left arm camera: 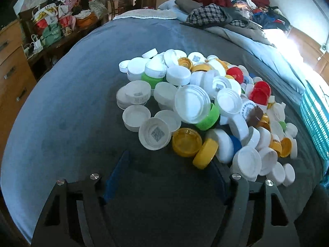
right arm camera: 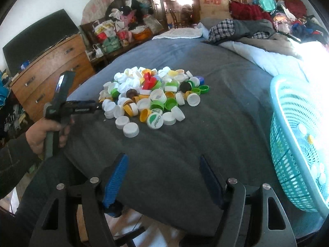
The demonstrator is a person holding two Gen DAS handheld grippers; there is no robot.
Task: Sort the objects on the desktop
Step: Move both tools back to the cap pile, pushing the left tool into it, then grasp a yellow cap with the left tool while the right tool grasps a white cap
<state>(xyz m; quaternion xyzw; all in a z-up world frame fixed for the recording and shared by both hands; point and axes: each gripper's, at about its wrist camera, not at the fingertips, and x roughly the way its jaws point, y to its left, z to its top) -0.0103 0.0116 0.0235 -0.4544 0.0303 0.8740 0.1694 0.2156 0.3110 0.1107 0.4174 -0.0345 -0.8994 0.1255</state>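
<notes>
The left claw is spread wide and grasps nothing; the pile of caps lies straight ahead of it and a little to its right, its near edge just beyond the fingertips. Nearest is a yellow cap tipped on its rim beside an upturned yellow one, and a white cap with a printed code inside sits just left of them. The caps are round, so no long axis governs the grip; what counts is whether a cap lies flat or on edge. The right claw is likewise released and empty, hanging back at the foot of the bed with the pile well ahead of it, so the left is judged the nearer for the next pick. A teal basket stands at the right claw's right side, tilted toward it, with a few caps already inside, so sorting looks barely begun. The caps rest on a grey blanket over the bed, a soft footing that may let a cap sink or tip under pressure. Farther off lie heaped clothes, a wooden dresser to the left, and a doorway beyond.
</notes>
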